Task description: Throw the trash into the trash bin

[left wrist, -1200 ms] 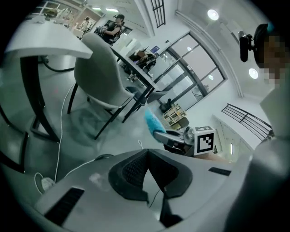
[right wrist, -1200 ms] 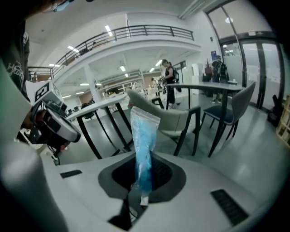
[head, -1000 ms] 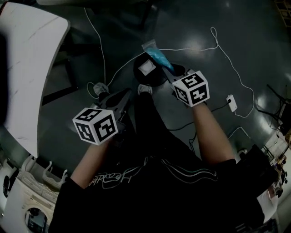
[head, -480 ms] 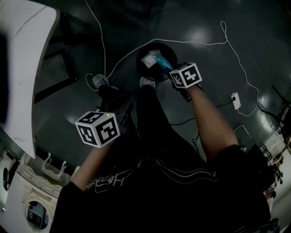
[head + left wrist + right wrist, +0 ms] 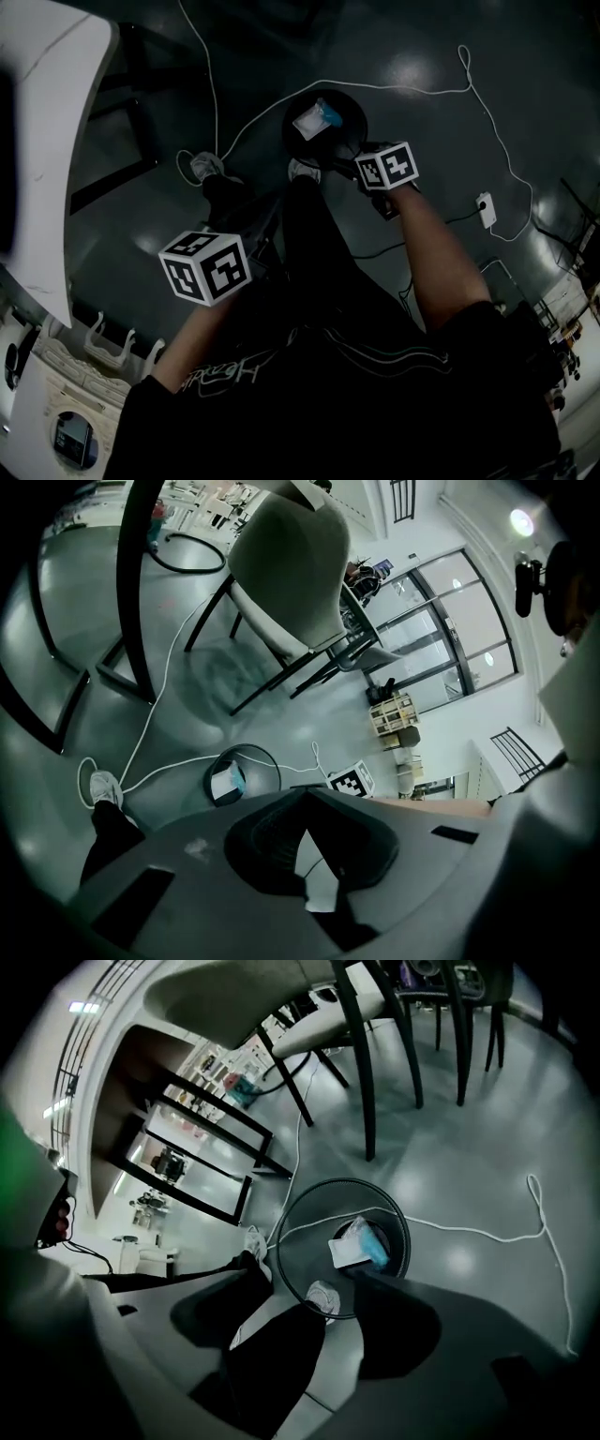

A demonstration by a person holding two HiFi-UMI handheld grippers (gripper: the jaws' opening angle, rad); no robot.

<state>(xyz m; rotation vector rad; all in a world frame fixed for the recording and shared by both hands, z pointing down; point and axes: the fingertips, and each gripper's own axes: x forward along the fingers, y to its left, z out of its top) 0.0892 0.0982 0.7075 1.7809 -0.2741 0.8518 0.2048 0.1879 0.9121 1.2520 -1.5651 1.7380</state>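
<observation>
Head view: your right gripper (image 5: pixel 359 157) hangs at the near rim of the round black wire trash bin (image 5: pixel 292 111). A crumpled blue-and-white wrapper (image 5: pixel 319 117) lies inside.

Left gripper view: your left gripper (image 5: pixel 305 797), fingers closed, empty.

Right gripper view: fingers just opening, now wide apart, holding nothing.

trash (image 5: pixel 320 117): blue-white packet, lying in bin | trash bin (image 5: pixel 349 105): round, black, upright on floor

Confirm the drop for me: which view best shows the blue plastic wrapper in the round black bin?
Right gripper view: it looks down into the round black bin, the blue plastic wrapper plain inside. The head view shows it smaller; the left gripper view, tiny.
</observation>
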